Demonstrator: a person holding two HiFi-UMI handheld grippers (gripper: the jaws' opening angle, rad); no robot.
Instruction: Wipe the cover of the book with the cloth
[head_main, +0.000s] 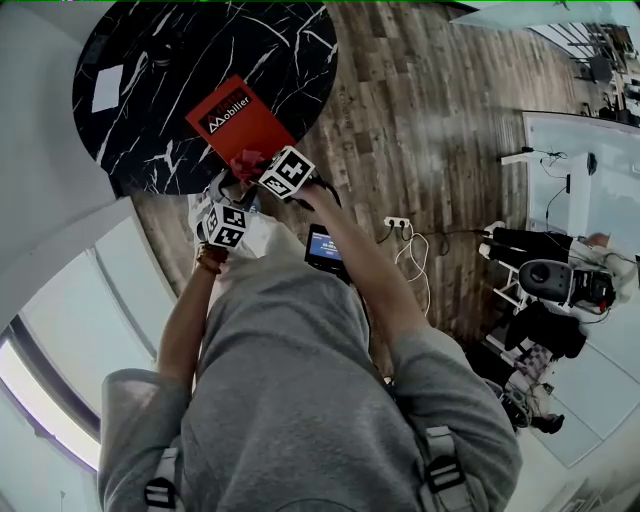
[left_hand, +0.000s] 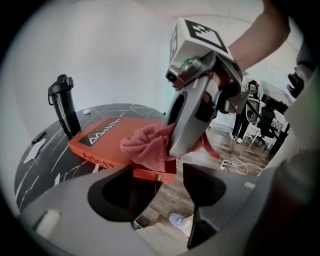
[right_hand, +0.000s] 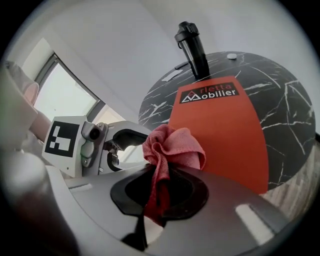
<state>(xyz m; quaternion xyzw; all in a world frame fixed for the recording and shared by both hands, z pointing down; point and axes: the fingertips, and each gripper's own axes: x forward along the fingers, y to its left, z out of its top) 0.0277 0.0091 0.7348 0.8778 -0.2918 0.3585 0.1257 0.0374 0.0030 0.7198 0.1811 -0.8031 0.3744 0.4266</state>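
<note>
right hand-held gripper (right_hand: 159, 197) clamps cloth (right_hand: 172, 147) on near corner of book (right_hand: 220, 130); left hand-held gripper (left_hand: 165, 192) stands open; wiping seems barely begun.

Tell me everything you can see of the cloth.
The cloth is a small pinkish-red rag, soft and nubbly like terry or microfibre. It is crumpled into a loose bunch of folds. A pinched tail runs down between the jaws of the right tongs, which are shut on it. The bunch sits at the near end of the orange book, apparently pressed onto its cover close to a corner.
</note>
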